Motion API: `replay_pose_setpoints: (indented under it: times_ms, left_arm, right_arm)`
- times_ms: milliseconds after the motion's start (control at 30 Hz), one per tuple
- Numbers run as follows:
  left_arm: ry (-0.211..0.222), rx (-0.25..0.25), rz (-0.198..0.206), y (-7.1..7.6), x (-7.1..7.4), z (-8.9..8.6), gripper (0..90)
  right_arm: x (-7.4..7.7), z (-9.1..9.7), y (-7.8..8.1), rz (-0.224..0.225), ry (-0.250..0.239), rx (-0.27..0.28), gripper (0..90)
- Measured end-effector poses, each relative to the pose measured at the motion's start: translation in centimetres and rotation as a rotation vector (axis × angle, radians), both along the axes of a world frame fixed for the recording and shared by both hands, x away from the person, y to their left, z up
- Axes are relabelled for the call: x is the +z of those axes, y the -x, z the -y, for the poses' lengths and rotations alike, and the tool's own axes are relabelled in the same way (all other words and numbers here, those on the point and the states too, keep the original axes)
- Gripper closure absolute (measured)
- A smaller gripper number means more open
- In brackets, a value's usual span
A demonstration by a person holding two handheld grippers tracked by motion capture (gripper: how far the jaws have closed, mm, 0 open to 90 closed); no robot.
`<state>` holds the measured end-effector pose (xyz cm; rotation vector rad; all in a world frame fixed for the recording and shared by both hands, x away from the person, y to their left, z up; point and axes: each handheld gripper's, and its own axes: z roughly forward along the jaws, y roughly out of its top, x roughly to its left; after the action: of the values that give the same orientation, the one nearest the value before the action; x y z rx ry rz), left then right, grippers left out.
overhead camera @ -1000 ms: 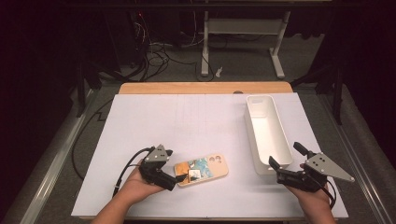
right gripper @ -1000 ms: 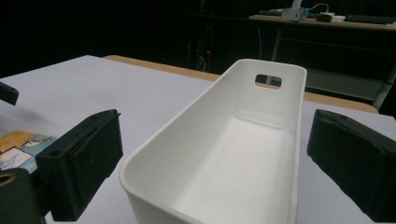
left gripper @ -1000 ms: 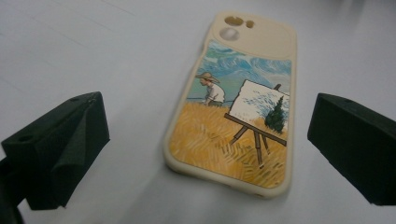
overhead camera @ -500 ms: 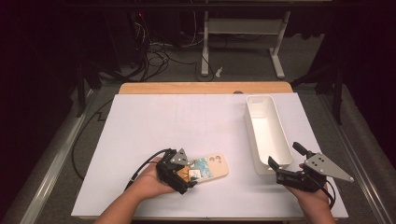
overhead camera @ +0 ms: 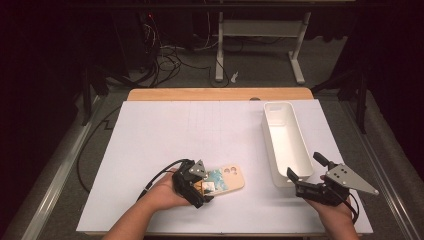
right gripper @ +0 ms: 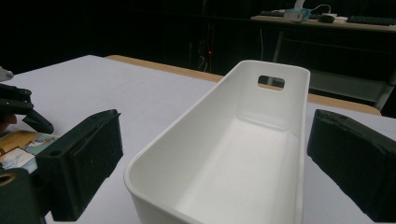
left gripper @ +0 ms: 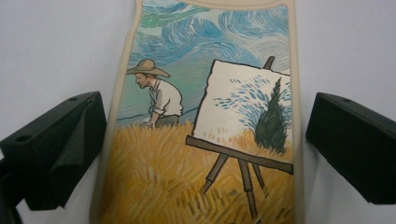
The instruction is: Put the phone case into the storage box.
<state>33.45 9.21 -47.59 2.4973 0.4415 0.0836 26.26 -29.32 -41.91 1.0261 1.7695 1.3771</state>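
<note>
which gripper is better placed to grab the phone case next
Left. The left gripper sits over the phone case with a jaw open on each side of it. The right gripper is open at the near end of the white bin, apart from the case.

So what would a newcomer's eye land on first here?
Probably the painted phone case, a straw-hatted painter at an easel in a wheat field, lying flat near the table's front edge between the open jaws of the left gripper. Next, the long white bin at the right, its near end before the open right gripper.
</note>
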Motion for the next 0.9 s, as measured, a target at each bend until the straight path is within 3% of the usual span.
replay_pose_setpoints:
  times_ms: [233, 400, 900]
  left_arm:
    - [-0.009, -0.002, 0.002, 0.01, 0.05, 0.04, 1.9]
    - [-0.004, -0.015, 0.016, 0.03, 0.22, -0.13, 9.0]
    - [-0.023, -0.012, 0.008, 0.02, 0.48, 0.12, 10.2]
  right_arm:
    - [0.01, -0.03, 0.02, 0.002, 0.000, 0.000, 4.0]
    - [0.00, -0.04, 0.02, -0.001, -0.002, 0.000, 4.0]
    - [-0.02, 0.06, 0.01, -0.004, -0.007, -0.007, 4.2]
